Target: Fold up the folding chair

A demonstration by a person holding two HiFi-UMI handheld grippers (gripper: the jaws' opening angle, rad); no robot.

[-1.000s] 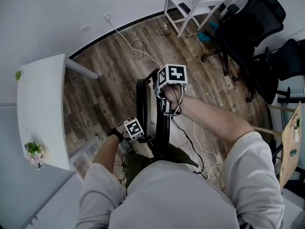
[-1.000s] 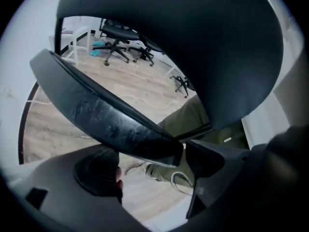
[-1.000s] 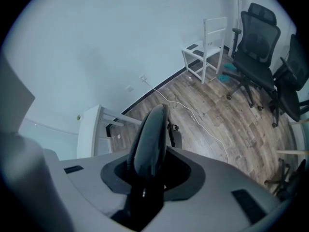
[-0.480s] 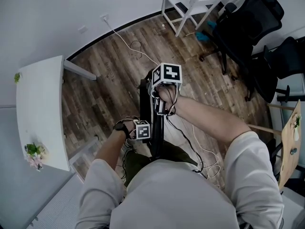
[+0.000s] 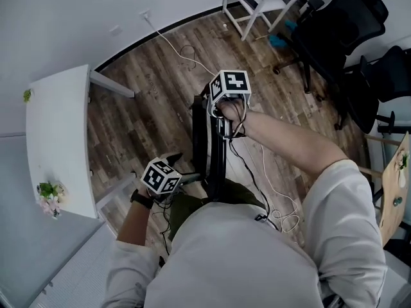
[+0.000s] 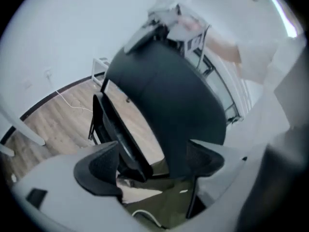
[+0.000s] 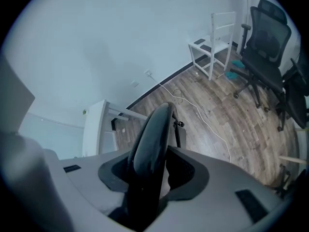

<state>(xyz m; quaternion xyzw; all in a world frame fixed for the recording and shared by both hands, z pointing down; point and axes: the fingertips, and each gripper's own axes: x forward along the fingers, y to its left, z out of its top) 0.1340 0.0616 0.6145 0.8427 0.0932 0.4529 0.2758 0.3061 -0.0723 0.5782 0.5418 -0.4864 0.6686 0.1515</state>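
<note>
Right gripper (image 7: 153, 170) sits over the top edge of the folding chair (image 5: 202, 140). Its jaws have just been opening; the black backrest rim lies between them, close against one pad with a gap at the other. Left gripper (image 6: 154, 166) is held beside the chair's lower part, jaws apart and gripping nothing. Chair position: folded flat, standing upright on the wooden floor (image 5: 141, 114), directly in front of the person's legs.

Left gripper (image 5: 186, 179): risen, swung out left of the folding chair (image 5: 200, 140), marker cube rolled. Right gripper (image 5: 221, 132): jaws lately opening, chair's top edge between them.
</note>
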